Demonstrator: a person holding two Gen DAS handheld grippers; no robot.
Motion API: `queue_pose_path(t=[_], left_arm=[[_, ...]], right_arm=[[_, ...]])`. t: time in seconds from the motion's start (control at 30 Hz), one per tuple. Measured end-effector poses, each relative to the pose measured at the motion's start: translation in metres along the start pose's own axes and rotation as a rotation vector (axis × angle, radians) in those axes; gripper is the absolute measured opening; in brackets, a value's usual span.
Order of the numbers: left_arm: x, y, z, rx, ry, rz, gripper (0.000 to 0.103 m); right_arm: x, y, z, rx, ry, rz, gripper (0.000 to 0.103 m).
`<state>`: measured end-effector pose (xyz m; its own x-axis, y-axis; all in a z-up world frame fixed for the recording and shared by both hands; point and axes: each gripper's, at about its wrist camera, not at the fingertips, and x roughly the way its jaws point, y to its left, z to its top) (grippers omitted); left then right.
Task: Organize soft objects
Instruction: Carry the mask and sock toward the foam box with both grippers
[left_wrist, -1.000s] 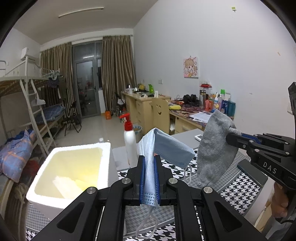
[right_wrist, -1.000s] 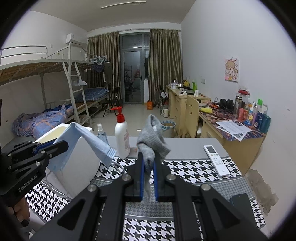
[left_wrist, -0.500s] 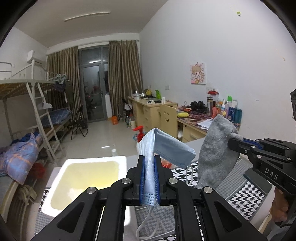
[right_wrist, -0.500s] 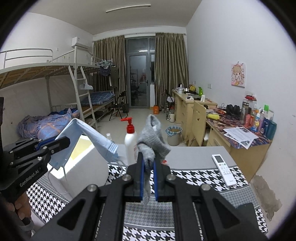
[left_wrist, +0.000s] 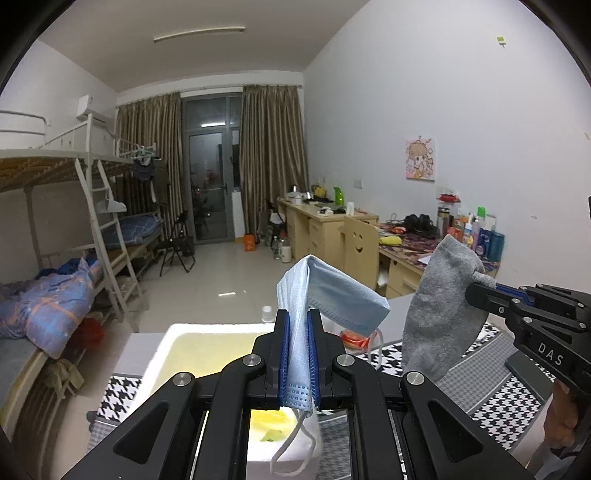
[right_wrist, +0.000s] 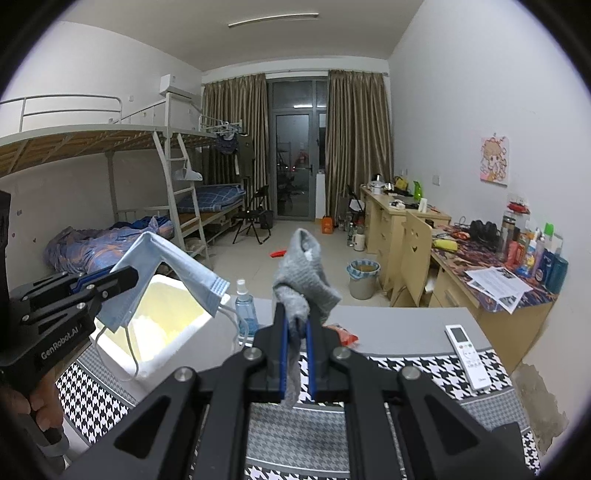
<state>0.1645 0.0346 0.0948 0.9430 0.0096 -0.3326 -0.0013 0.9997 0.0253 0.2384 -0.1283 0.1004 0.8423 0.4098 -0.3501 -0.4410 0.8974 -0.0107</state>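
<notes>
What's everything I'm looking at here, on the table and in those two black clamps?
Pleated face mask: one, light blue, pinched in the left gripper, ear loops dangling.
Knitted sock: one, grey, pinched in the right gripper.
Foam box: one, white with yellowish inside, on the table's left, below the mask.
Spray bottle: one, clear blue, beside the box.
Remote control: one, white, table's right.
Houndstooth tablecloth: one, black and white, covering the near table.
Left gripper: one, black, blue pads, shut.
Right gripper: one, black, blue pads, shut.

A pleated nonwoven mask (left_wrist: 325, 295), a fuzzy knitted sock (left_wrist: 436, 310) and a matt foam box (right_wrist: 173, 306) were shown.
</notes>
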Motion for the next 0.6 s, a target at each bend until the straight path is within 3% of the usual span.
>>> queue_pose_path(t=[0.6], left_arm=[[0.006, 0.04, 0.003, -0.041, 0.001, 0.101, 0.01]], right_arm=[[0.018, 0.035, 0.021, -0.057, -0.02, 0.071, 0.011]])
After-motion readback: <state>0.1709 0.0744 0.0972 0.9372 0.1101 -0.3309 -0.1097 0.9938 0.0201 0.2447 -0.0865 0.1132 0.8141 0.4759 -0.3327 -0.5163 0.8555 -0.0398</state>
